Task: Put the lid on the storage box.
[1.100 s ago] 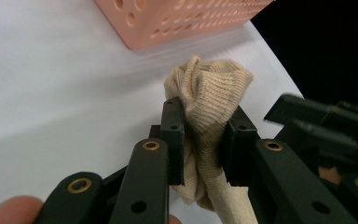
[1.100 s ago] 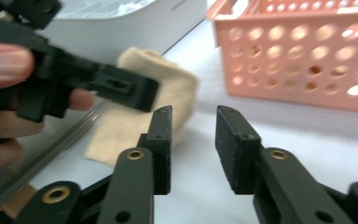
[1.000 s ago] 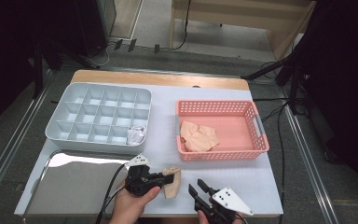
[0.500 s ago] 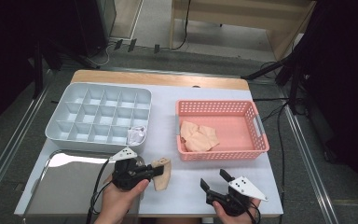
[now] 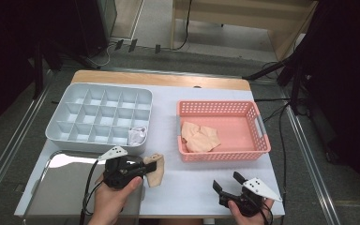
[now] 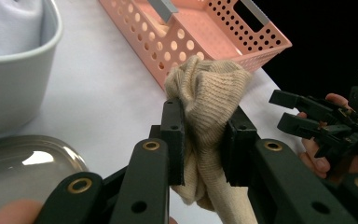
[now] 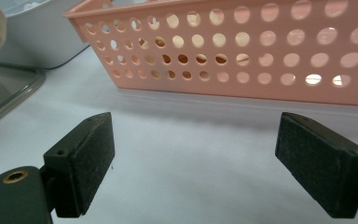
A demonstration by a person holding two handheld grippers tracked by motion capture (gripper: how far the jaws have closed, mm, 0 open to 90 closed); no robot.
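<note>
A beige sock [image 6: 204, 107] is clamped in the left gripper [image 5: 151, 165] above the desk [image 5: 187, 180], at seven o'clock from the pink basket [image 5: 258, 123]; placing is judged still undone; the right gripper [image 5: 225, 185], just opened, is empty; no writing is legible.

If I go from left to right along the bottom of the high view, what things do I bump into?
Shiny metal tray → left claw squeezing a beige sock → bare white tabletop → right claw, wide open with nothing in it.
</note>
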